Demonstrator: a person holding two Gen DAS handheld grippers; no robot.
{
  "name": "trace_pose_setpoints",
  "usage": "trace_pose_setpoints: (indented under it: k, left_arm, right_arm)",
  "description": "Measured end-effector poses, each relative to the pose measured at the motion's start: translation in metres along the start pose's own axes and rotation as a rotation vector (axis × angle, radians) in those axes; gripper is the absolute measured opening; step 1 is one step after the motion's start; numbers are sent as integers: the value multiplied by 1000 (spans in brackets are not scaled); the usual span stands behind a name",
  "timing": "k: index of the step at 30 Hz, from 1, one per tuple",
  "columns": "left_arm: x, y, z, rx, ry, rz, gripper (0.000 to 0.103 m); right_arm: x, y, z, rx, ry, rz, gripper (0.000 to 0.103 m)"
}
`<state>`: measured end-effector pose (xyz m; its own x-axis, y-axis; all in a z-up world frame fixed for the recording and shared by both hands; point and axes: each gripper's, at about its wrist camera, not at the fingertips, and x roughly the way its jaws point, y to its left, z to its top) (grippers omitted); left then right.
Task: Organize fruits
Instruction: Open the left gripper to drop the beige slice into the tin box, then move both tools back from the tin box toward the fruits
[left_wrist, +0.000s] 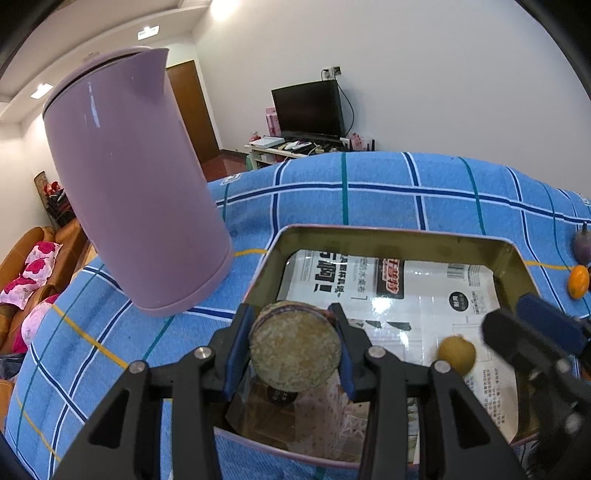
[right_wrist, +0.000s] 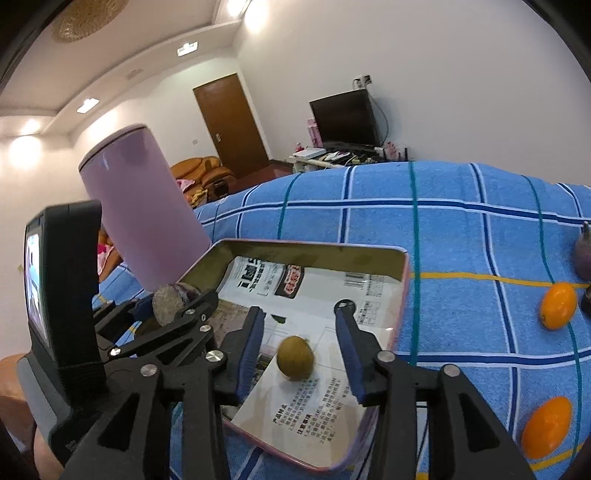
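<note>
My left gripper (left_wrist: 291, 314) is shut on a round tan fruit (left_wrist: 295, 350) with a rough face and a purplish edge, held just above the near left corner of a metal tin tray (left_wrist: 388, 230) lined with printed paper. In the right wrist view the same fruit (right_wrist: 168, 304) shows at the left. A small brown fruit (right_wrist: 295, 357) lies on the paper inside the tray (right_wrist: 314, 245), between the fingers of my right gripper (right_wrist: 301, 317). That gripper is open, with a gap on each side of the fruit. The small fruit (left_wrist: 456, 354) also appears in the left wrist view.
A tall lilac jug (left_wrist: 136, 192) stands on the blue checked cloth (right_wrist: 461, 229) just left of the tray. Two orange kumquats (right_wrist: 557, 304) (right_wrist: 546, 426) and a purple fruit (right_wrist: 583, 258) lie on the cloth to the right. A TV and a sofa stand beyond.
</note>
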<state>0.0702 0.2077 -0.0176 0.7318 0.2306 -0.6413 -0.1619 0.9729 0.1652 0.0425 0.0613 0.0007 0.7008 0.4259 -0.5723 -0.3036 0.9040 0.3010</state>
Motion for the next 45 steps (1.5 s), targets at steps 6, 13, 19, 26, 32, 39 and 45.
trace_pose_setpoints:
  k: [6, 13, 19, 26, 32, 39, 45]
  left_arm:
    - [-14, 0, 0, -28, -78, -7, 80]
    - [-27, -5, -1, -30, -164, 1, 96]
    - [-28, -4, -1, -52, -165, -27, 96]
    - [-28, -4, -2, -65, -165, -24, 96]
    - [-30, -5, -3, -66, -167, -26, 96]
    - [-32, -6, -4, -72, -167, -25, 96]
    - [-31, -5, -5, -79, -164, -24, 96]
  right_arm:
    - [-27, -9, 3, 30, -135, -52, 55]
    - [-53, -14, 3, 17, -284, -193, 70]
    - [-54, -16, 4, -2, -304, -260, 70]
    - [-55, -17, 3, -19, -315, -286, 70]
    - [-56, -18, 0, -19, -316, -293, 70]
    - [-57, -16, -1, -36, -319, -302, 70]
    - [-60, -14, -2, -55, -322, -315, 70]
